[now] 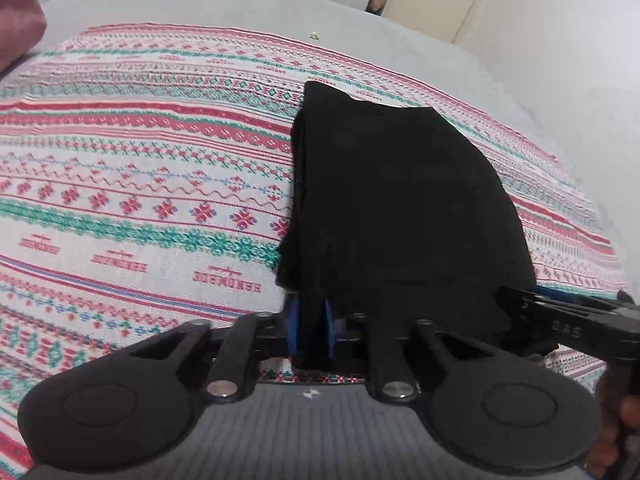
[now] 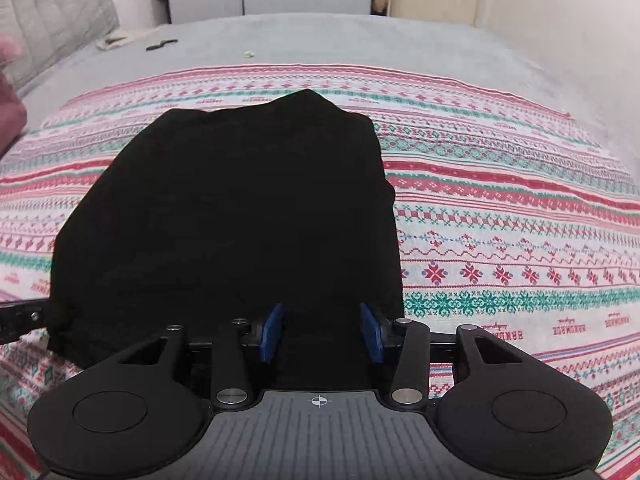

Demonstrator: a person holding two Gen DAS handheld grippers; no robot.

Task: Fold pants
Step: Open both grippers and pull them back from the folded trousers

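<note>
**Bed carrying a patterned cloth and folded black pants**

A bed (image 2: pixel 400 40) with a grey cover is carrying a striped red, green and white patterned cloth (image 2: pixel 520 216), which is lying spread across it. Black pants (image 2: pixel 240 208), folded into a compact stack, are resting on that cloth. Farther back on the grey cover, a small dark object (image 2: pixel 160 45), a pale crumpled cloth (image 2: pixel 116 40) and a tiny light scrap (image 2: pixel 250 54) are lying apart.

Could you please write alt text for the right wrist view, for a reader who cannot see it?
A folded pair of black pants lies on a red, green and white patterned blanket covering a grey bed. The right claw straddles the pants' near edge with its blue pads apart.
</note>
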